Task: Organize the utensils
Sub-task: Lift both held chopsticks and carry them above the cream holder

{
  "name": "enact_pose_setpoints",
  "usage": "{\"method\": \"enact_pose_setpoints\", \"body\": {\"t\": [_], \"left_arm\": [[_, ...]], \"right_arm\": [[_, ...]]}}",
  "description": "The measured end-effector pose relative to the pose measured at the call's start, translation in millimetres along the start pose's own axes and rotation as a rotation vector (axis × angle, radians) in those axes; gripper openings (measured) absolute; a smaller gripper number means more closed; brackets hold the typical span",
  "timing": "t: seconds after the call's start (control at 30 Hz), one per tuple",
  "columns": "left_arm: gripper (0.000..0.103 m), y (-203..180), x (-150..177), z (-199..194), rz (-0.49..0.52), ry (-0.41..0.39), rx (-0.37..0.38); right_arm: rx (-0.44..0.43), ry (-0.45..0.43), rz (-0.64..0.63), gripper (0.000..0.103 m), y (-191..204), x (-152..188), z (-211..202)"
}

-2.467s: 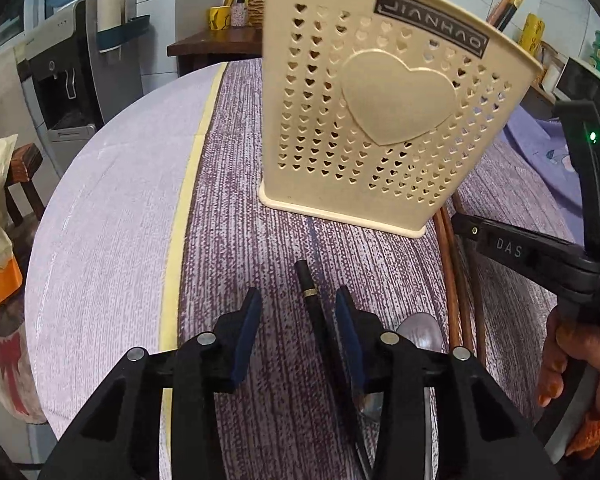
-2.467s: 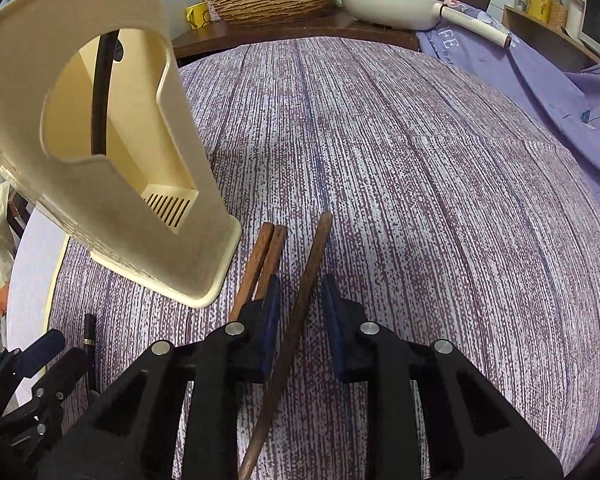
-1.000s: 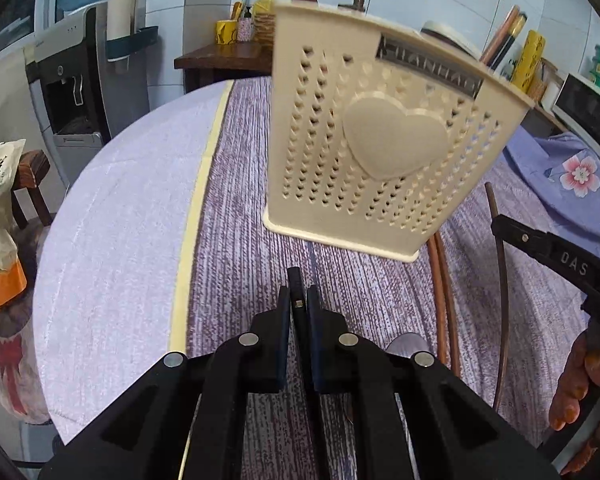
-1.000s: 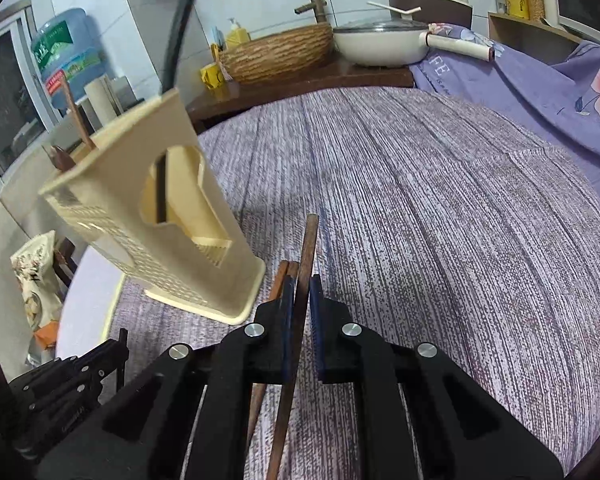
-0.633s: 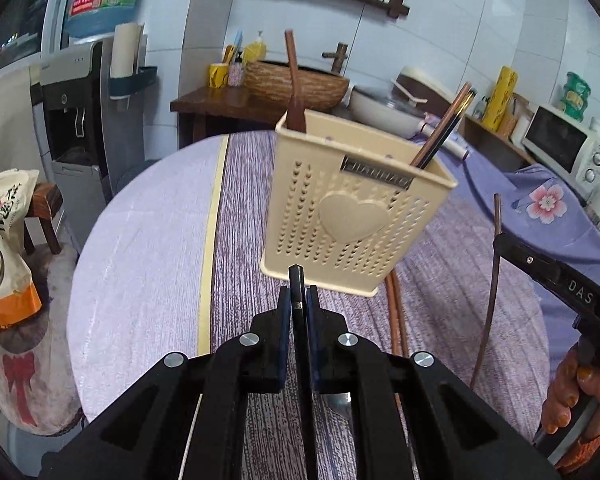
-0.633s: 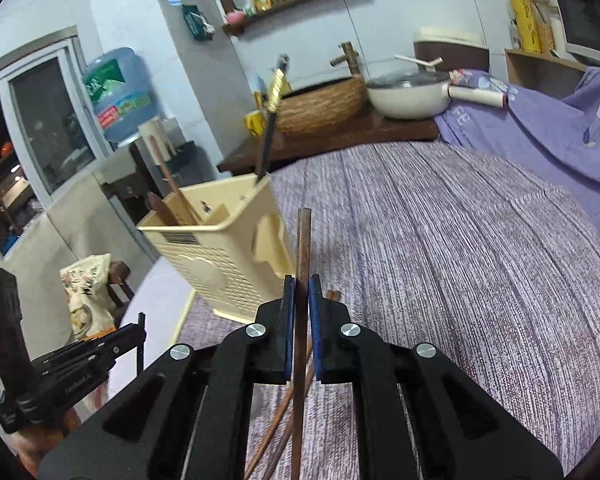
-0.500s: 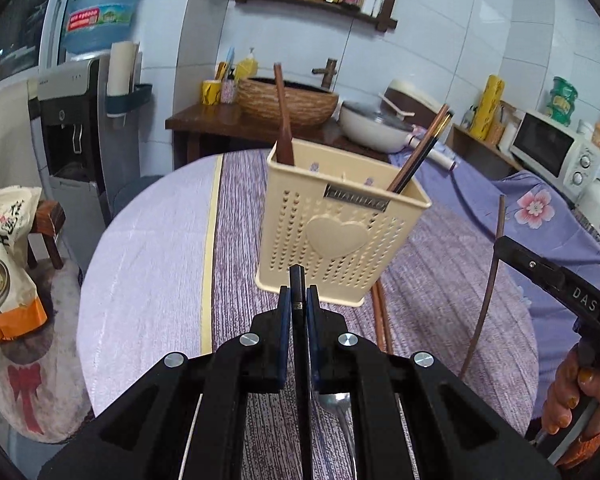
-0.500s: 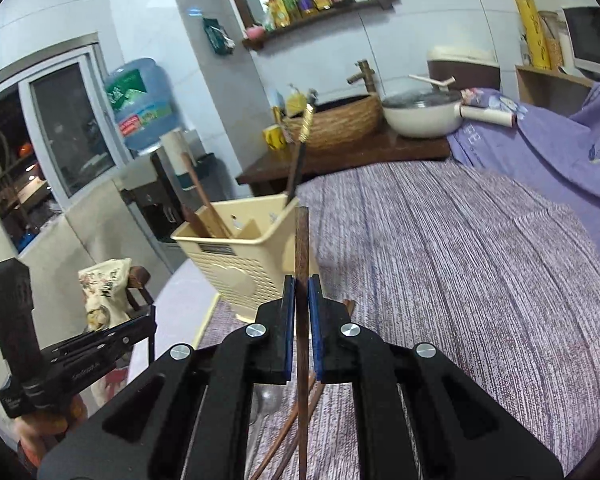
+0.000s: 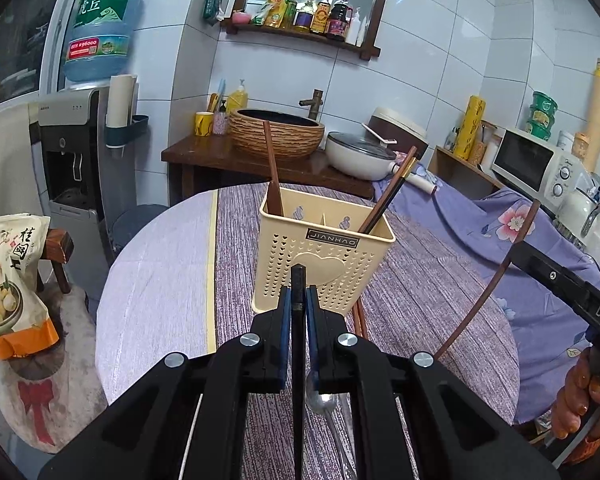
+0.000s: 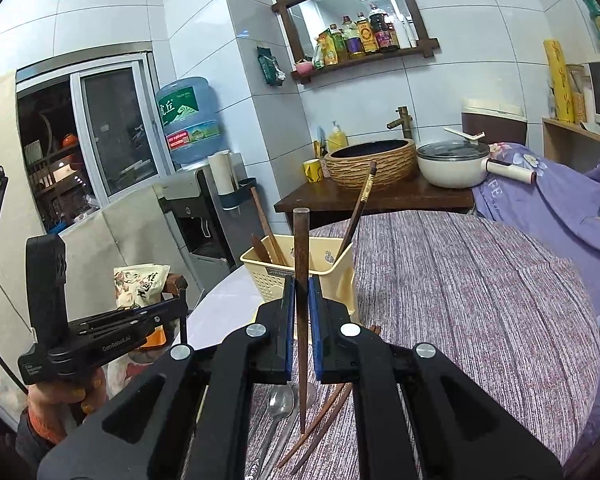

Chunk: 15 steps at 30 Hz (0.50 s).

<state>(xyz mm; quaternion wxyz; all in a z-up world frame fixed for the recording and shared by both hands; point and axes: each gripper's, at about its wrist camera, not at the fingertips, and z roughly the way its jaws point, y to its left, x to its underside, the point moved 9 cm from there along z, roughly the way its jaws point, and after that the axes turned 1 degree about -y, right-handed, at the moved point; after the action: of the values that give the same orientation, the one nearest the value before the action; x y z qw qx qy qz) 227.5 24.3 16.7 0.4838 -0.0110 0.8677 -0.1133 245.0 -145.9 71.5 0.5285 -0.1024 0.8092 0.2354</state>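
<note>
Left wrist view: the left gripper [image 9: 299, 300] is clenched on a black chopstick [image 9: 299, 280]. The stick's long axis runs straight up the picture between the blue pads; its blunt end pokes just past the fingertips toward the cream utensil holder [image 9: 324, 258], and its other end passes back under the gripper. The holder stands upright on the round table [image 9: 156, 280], on a purple striped cloth. A wooden utensil handle [image 9: 272, 168] rises from its left compartment, leaning slightly left; dark chopsticks [image 9: 388, 196] lean right out of its right compartment. A metal spoon [image 9: 322, 400] lies on the cloth below the gripper. At the right edge, a hand [image 9: 580, 396] carries the right gripper [image 9: 518, 252], which holds a brown chopstick slanting down to the left.

Right wrist view: the right gripper [image 10: 301, 304] is clamped on a brown wooden chopstick [image 10: 301, 248], held nearly vertical, thick end up and thin tip down above the cloth. The holder [image 10: 328, 264] stands just behind it. Two spoons [image 10: 280, 404] and two brown chopsticks [image 10: 324, 428] lie on the cloth below. At left, the other hand [image 10: 64, 396] carries the left gripper [image 10: 182, 304].
</note>
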Motion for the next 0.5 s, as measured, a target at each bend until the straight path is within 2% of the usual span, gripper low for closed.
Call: {"method": "enact_pose_setpoints", "body": {"t": [0.5], "left_arm": [[0.007,-1,-20,-13,0.014,-0.032,0.006]], "right_arm": [[-0.024,-0.014,-0.047,0.008,15,-16,-5]]}}
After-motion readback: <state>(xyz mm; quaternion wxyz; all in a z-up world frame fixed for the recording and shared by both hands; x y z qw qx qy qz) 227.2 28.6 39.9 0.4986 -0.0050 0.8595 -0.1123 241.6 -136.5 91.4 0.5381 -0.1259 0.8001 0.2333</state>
